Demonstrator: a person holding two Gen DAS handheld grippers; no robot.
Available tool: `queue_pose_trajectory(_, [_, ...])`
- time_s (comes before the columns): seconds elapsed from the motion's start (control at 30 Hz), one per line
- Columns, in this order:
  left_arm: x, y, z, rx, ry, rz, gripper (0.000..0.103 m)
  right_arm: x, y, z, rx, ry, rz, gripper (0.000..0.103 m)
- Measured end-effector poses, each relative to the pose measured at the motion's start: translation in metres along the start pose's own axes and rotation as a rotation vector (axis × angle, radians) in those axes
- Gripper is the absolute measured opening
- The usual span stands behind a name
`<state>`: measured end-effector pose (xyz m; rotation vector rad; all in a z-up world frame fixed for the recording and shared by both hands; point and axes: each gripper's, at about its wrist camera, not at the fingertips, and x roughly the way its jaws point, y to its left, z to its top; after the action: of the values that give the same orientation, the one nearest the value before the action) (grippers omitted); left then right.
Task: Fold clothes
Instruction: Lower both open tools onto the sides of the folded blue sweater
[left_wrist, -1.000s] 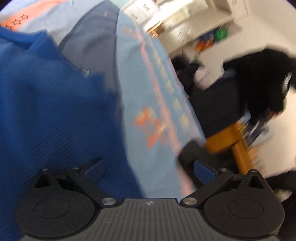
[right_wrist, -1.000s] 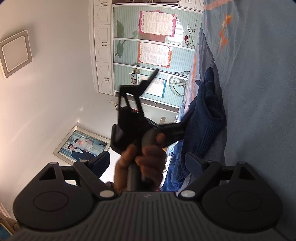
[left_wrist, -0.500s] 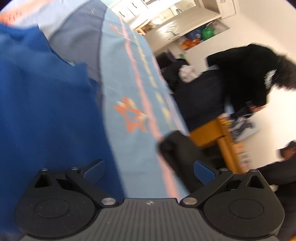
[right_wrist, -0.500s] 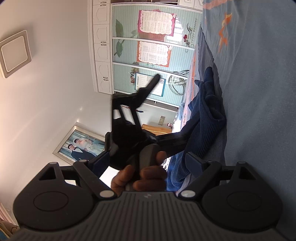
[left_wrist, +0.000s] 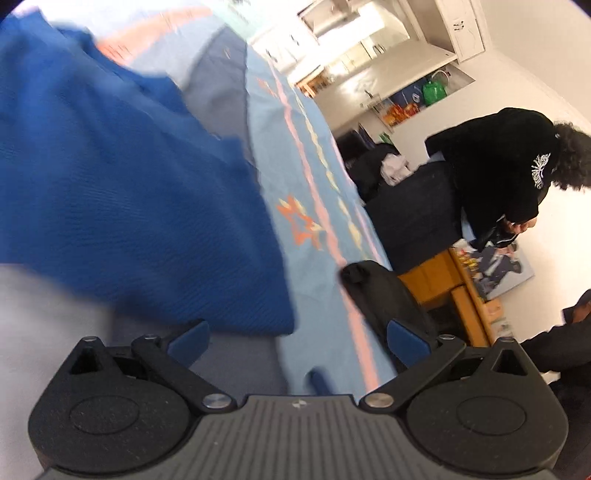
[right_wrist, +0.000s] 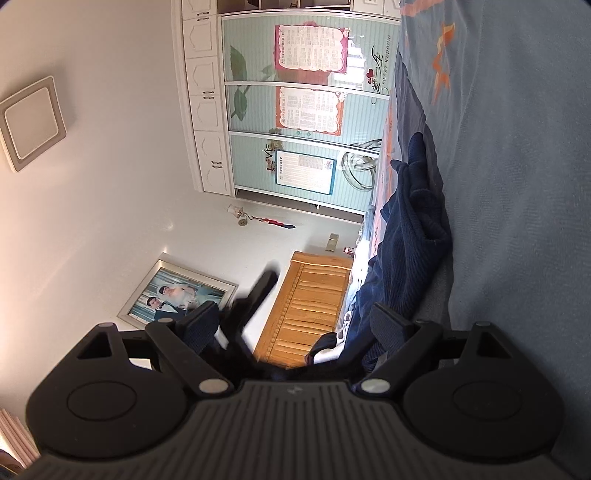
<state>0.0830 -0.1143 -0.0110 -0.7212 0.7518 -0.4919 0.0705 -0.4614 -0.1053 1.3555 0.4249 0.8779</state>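
Note:
A bright blue garment (left_wrist: 122, 206) lies spread on the light-blue bedsheet (left_wrist: 314, 288) with orange stars. My left gripper (left_wrist: 297, 338) hovers at the garment's near edge, open, with only cloth and sheet seen beyond its blue fingertips (left_wrist: 188, 339). In the right wrist view, which is rolled sideways, the same garment (right_wrist: 417, 229) shows as a dark blue rumpled heap on the bed. My right gripper (right_wrist: 295, 325) is open and holds nothing. A blurred black part of the left gripper (right_wrist: 255, 299) crosses just past its left finger.
A black cloth or bag (left_wrist: 380, 291) lies at the bed's edge. Beyond it stand an orange wooden cabinet (left_wrist: 436, 280) and a person in black (left_wrist: 498, 173). The right wrist view shows a wardrobe (right_wrist: 295, 110), a framed photo (right_wrist: 177, 295) and a wooden cabinet (right_wrist: 306, 306).
The left gripper swept sideways along the bed, and the garment's near edge now shows. In the right wrist view it sank low and the hand holding it dropped out of sight. The right gripper kept still.

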Motion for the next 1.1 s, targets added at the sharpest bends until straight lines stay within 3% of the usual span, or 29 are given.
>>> queue_pose_trajectory(0.1, [-0.060, 0.020, -0.002, -0.007, -0.076, 0.085, 0.102, 0.000, 0.000, 0.000, 0.001, -0.003, 0.004, 0.089])
queue_pose_trajectory(0.3, [-0.154, 0.072, 0.021, -0.171, -0.307, 0.275, 0.102, 0.002, 0.003, 0.000, -0.004, -0.018, -0.026, 0.089])
queue_pose_trajectory(0.47, [-0.196, 0.100, 0.044, -0.235, -0.427, 0.323, 0.102, 0.012, 0.035, -0.005, -0.090, -0.039, -0.249, 0.094])
queue_pose_trajectory(0.53, [-0.207, 0.113, 0.050, -0.260, -0.439, 0.323, 0.102, 0.017, 0.054, -0.004, -0.166, -0.061, -0.361, 0.097])
queue_pose_trajectory(0.6, [-0.216, 0.127, 0.055, -0.295, -0.445, 0.311, 0.102, 0.017, 0.062, -0.001, -0.173, -0.105, -0.388, 0.097])
queue_pose_trajectory(0.67, [-0.221, 0.138, 0.060, -0.318, -0.442, 0.299, 0.102, 0.021, 0.056, 0.005, -0.092, -0.114, -0.390, 0.097])
queue_pose_trajectory(0.77, [-0.212, 0.135, 0.068, -0.202, -0.396, 0.393, 0.102, 0.035, 0.059, 0.008, -0.134, -0.087, -0.508, 0.097])
queue_pose_trajectory(0.87, [-0.209, 0.128, 0.065, -0.020, -0.363, 0.442, 0.102, 0.057, 0.077, 0.002, -0.366, -0.036, -0.680, 0.095])
queue_pose_trajectory(0.93, [-0.206, 0.126, 0.062, 0.032, -0.354, 0.438, 0.102, 0.068, 0.088, -0.006, -0.533, -0.005, -0.739, 0.085])
queue_pose_trajectory(1.0, [-0.205, 0.131, 0.060, 0.019, -0.352, 0.420, 0.102, 0.077, 0.095, -0.013, -0.680, 0.036, -0.783, 0.073])
queue_pose_trajectory(1.1, [-0.204, 0.141, 0.059, -0.021, -0.359, 0.394, 0.102, 0.084, 0.096, -0.017, -0.730, 0.081, -0.774, 0.058])
